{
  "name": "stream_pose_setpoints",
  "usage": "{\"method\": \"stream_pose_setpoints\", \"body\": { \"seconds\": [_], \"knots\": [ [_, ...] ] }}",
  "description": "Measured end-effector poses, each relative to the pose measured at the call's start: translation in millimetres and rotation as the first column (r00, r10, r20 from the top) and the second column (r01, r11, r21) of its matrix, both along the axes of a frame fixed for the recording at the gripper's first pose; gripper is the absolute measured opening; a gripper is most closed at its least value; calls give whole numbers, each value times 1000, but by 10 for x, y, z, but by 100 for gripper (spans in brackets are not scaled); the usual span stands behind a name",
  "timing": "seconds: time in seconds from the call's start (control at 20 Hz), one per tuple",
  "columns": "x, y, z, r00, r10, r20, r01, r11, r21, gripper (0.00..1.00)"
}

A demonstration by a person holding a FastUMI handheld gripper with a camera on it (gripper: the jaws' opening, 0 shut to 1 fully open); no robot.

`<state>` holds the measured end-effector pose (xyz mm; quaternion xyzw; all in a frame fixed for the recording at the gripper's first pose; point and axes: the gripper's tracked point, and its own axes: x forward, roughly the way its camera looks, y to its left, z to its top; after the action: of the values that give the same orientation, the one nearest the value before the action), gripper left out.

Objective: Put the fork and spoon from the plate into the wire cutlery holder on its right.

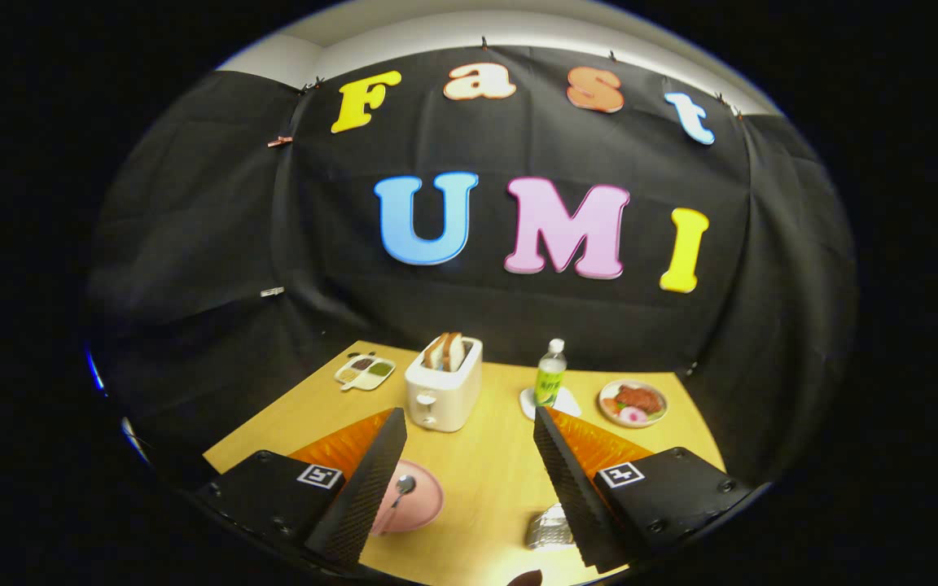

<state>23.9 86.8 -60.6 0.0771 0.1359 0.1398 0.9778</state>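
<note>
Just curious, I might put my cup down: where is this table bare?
Bare wood lies between the open gripper fingers, from pink plate and wire holder up to the toaster. The far edge is crowded: tray, bottle, food plate.

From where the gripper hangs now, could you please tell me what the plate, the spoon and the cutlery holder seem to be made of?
The plate looks like matte pink plastic or glazed ceramic; its even colour leaves that open. The spoon on it looks like polished metal, its bowl glinting. The cutlery holder looks like bright metal wire, a fine silvery mesh. The gripper hangs above, fingers open, holding nothing.
</note>
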Motion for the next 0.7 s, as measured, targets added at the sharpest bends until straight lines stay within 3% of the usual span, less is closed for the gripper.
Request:
{"method": "stream_pose_setpoints", "body": {
  "seconds": [0.15,0.3,0.55,0.7],
  "knots": [
    [12,305,-287,985,103,-140,-96,994,58,98],
    [11,553,-671,944,176,-278,-162,984,73,97],
    [-76,940,-1462,830,248,-500,-293,956,-13,97],
    [-102,1210,-1865,759,276,-590,-338,941,5,94]
  ]
}}
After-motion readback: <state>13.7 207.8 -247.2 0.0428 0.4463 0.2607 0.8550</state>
